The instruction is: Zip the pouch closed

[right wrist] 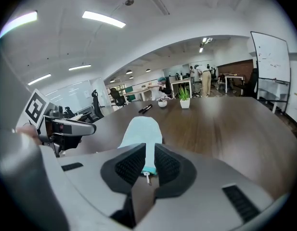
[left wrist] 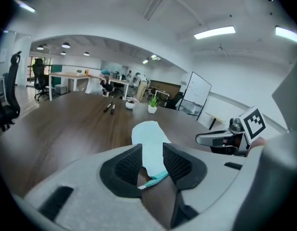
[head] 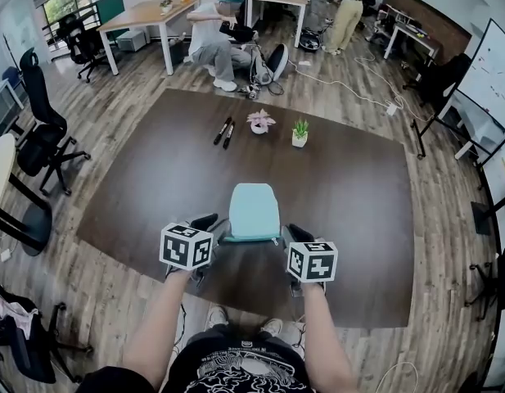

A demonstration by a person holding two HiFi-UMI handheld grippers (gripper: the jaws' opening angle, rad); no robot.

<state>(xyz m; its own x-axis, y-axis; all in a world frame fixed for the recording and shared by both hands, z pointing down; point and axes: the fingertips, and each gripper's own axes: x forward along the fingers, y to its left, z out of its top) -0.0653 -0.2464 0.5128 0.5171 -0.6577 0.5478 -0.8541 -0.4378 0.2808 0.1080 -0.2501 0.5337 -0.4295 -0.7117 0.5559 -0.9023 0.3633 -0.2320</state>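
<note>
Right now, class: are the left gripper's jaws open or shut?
Open. The left gripper has its pads apart, with the near corner of the pouch in the gap between them.

The left hand-held gripper (left wrist: 152, 154) shows two black ribbed pads standing apart. A pale blue-green pouch (left wrist: 147, 134) lies on the dark bench (left wrist: 61, 124), its zippered near end between the pads, which seem not to press it. The right hand-held gripper (left wrist: 202, 139) is at the right.
</note>
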